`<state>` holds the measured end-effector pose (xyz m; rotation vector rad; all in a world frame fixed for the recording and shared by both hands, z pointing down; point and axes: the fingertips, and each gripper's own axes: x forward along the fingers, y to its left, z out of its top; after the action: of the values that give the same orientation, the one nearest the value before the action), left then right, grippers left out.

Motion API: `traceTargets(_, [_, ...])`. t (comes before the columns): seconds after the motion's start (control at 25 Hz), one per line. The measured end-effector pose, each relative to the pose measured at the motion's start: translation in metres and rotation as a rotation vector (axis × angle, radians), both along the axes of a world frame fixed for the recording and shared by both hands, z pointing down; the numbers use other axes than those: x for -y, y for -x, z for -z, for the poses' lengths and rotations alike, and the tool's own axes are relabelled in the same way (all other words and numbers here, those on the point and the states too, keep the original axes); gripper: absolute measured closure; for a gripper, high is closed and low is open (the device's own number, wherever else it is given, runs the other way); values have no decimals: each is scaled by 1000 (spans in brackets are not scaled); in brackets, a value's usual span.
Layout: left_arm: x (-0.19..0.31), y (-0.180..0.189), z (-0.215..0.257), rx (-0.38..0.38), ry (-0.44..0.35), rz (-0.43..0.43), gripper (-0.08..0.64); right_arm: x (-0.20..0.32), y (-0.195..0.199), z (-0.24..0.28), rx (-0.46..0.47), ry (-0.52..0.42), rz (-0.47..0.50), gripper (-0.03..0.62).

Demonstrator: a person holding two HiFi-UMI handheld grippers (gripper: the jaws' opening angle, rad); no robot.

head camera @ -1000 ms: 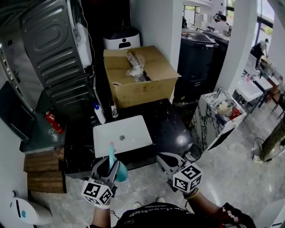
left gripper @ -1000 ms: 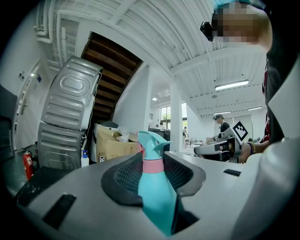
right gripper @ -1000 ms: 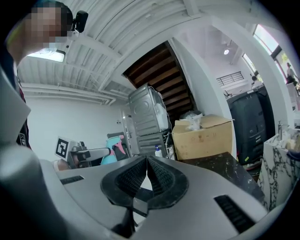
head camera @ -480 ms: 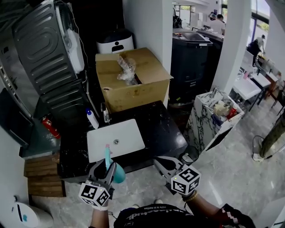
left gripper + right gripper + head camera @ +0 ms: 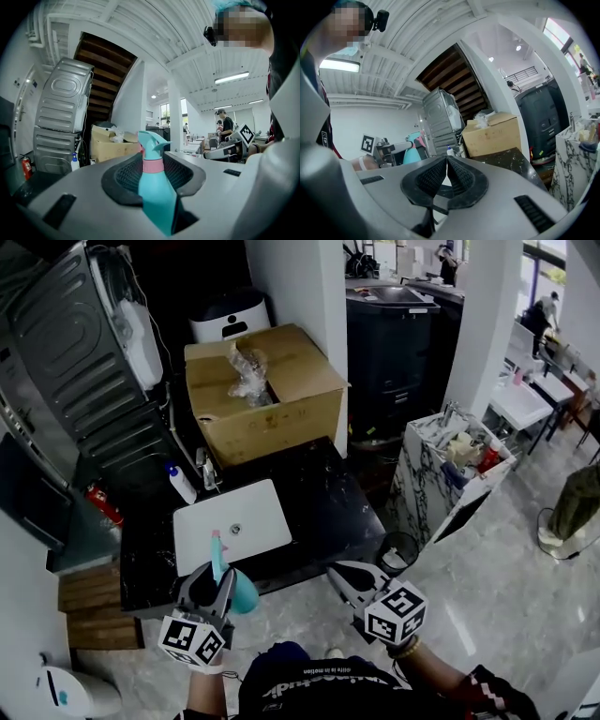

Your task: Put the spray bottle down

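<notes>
Pinches the spray bottle (image 5: 243, 594) upright in the left gripper (image 5: 214, 583), near the counter's (image 5: 328, 507) front edge before the sink (image 5: 258, 521), probably so it lands on its base. Holds the right gripper (image 5: 343, 577) empty, jaws pressed together, off the front right corner, seemingly just out of the way.

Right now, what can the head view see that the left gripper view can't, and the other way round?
Only the head view shows the white sink and the round black bin on the floor. Only the left gripper view shows the long ceiling lamp and the brown underside of the stairs. Both show the teal spray bottle clamped in the left gripper, the cardboard box, the small white bottle and the right gripper.
</notes>
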<state>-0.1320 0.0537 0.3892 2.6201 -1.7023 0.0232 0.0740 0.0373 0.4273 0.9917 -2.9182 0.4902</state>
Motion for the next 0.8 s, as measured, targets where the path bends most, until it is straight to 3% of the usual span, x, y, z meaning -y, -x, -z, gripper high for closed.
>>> traceTargets(0.44, [66, 10, -21, -20, 21, -18, 411, 61, -2, -22, -33, 33, -63, 552])
traceTargets(0.8, [164, 73, -31, -57, 20, -29, 411, 157, 64, -6, -95, -12, -63, 552])
